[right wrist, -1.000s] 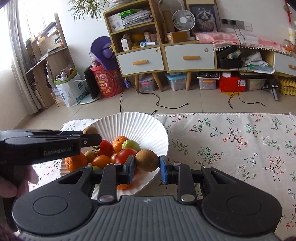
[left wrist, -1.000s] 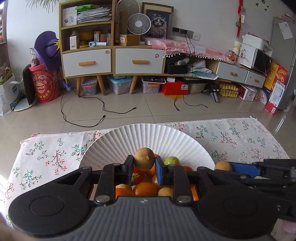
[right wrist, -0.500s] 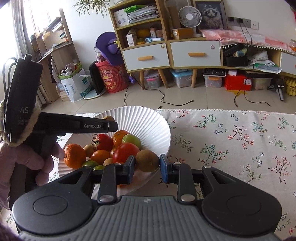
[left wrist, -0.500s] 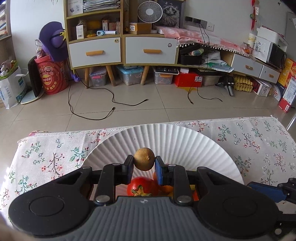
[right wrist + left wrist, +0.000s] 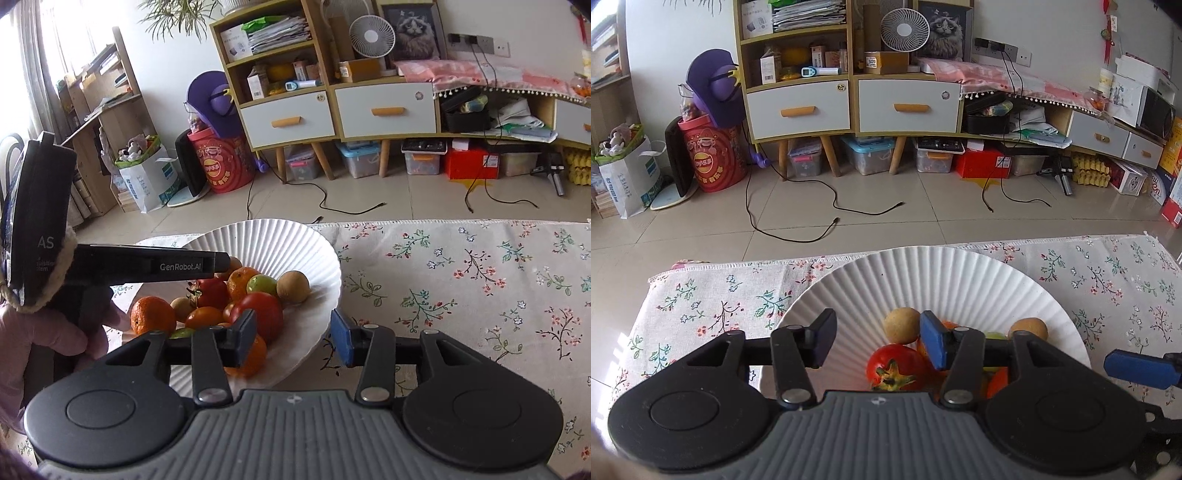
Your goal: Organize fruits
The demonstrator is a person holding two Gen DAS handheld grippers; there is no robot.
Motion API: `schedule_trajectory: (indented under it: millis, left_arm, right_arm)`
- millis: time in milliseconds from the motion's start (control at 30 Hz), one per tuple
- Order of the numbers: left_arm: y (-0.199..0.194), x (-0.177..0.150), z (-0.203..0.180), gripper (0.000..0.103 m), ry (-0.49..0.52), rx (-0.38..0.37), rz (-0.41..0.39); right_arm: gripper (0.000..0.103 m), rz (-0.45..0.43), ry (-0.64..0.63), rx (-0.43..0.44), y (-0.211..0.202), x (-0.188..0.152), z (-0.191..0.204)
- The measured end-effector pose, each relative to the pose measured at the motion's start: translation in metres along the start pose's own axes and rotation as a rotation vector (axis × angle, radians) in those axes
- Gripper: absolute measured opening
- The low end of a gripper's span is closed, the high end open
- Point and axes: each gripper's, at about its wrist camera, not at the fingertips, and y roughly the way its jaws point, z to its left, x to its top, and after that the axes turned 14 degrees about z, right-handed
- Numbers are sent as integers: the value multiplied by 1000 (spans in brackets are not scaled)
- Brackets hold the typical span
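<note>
Reading what print I can, I make out "GenRobot.AI" along the side of the left gripper (image 5: pixel 229 263) in the right wrist view, with "AS" on the block above the hand (image 5: pixel 55 332) that carries it; the cardboard box (image 5: pixel 884 62) on the far shelf reads "5009". Only the right view shows that hand and the full heap in the paper plate (image 5: pixel 325 258): a mandarin (image 5: pixel 153 315) at the near left, red tomatoes (image 5: pixel 260 310), a green fruit (image 5: pixel 261 284) and a brown longan (image 5: pixel 293 287) at the right of the heap. The left view adds a cat picture (image 5: pixel 945 31) beside the fan (image 5: pixel 905 29) and a tomato's green calyx. A second ago each gripper pinched a brown longan; now both sets of jaws are opening with nothing gripped. The left gripper's (image 5: pixel 877 336) longan (image 5: pixel 902 325) sits in the plate just beside its right pad, and the right gripper (image 5: pixel 293 338) straddles the plate's near rim over the floral tablecloth (image 5: pixel 480 277).
</note>
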Motion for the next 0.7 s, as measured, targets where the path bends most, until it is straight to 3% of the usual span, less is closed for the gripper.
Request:
schedule_trajectory:
  millis: [200,433,700]
  left_arm:
    - [-19,-12,4,81,-11,5,-19]
    - [-40,-35,10,96,-36,24,-24]
    - [-63,-62,8,99,-45,60,-33]
  right_arm:
    - [63,-21,27,-7,-8,-3,0]
    - [89,-38,75,-49,-19,-10,-1]
    - [100,-19,100,-123,-29,-22,-1]
